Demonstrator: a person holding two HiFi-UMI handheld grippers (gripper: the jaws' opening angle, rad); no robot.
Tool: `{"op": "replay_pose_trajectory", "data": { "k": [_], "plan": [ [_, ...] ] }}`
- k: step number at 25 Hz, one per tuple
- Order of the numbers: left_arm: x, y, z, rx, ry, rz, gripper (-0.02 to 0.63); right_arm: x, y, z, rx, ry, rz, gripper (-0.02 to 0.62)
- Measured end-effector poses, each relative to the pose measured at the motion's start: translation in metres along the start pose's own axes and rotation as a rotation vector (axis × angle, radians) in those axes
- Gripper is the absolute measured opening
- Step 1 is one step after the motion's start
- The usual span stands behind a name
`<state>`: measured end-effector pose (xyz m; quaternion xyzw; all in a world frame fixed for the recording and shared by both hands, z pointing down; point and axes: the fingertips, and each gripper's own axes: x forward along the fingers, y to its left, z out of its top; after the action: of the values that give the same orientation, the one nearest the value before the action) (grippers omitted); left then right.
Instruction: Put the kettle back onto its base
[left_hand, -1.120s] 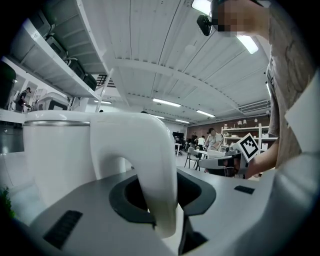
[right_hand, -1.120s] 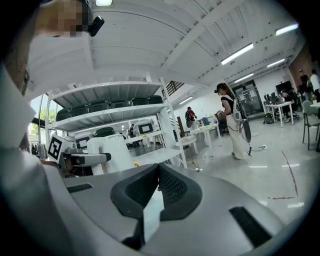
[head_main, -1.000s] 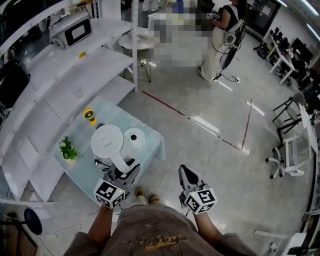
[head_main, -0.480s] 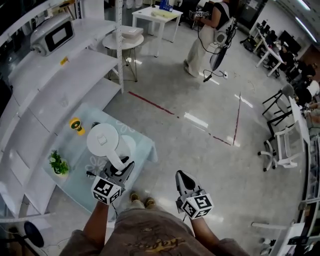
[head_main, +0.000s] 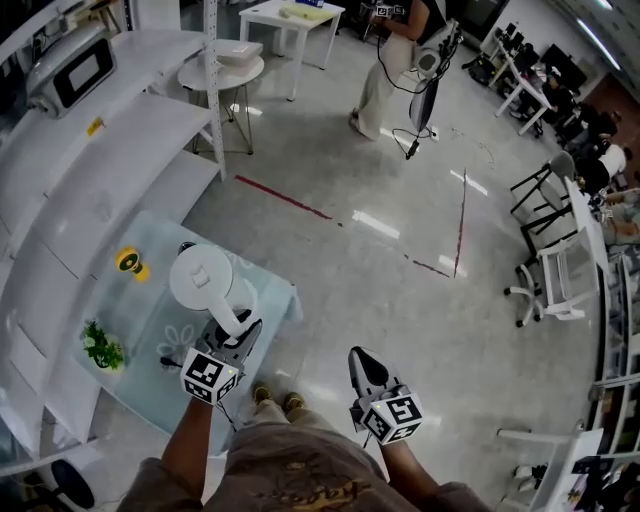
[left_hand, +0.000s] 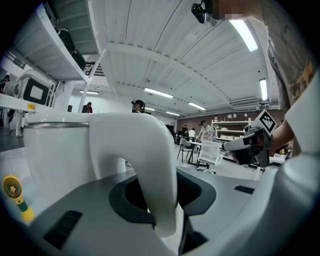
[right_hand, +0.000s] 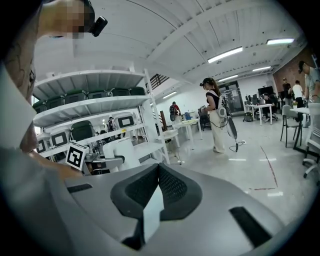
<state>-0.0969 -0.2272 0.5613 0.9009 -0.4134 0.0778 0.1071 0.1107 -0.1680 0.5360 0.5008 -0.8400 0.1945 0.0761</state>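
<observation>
White plastic electric kettle (head_main: 203, 277), in transit above pale glass-topped low table (head_main: 285, 300).
Left gripper (head_main: 238, 328) clamped on the kettle's arched handle, body upright for seating on its base; right gripper (head_main: 362, 365) clenched, empty, held aside.

Looks like glossy smooth white plastic on kettle (head_main: 203, 278) and handle (left_hand: 150, 165); matt grey plastic on left gripper (head_main: 243, 333) and right gripper (head_main: 360, 357) shells; glassy reflective table (head_main: 140, 315) top; polished shiny floor (head_main: 380, 170)
</observation>
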Motion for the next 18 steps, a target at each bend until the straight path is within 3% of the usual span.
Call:
{"op": "replay_pose_trajectory", "data": {
  "k": [6,18],
  "plan": [
    [0.022,0.013,-0.020,0.028,0.026,-0.014,0.121,0.009,-0.010,-0.007,0.011,0.027,-0.030,-0.002],
    [0.041,0.032,-0.039,-0.015,0.034,-0.023,0.123,0.026,-0.011,-0.015,0.020,0.058,-0.050,-0.002]
  ]
}}
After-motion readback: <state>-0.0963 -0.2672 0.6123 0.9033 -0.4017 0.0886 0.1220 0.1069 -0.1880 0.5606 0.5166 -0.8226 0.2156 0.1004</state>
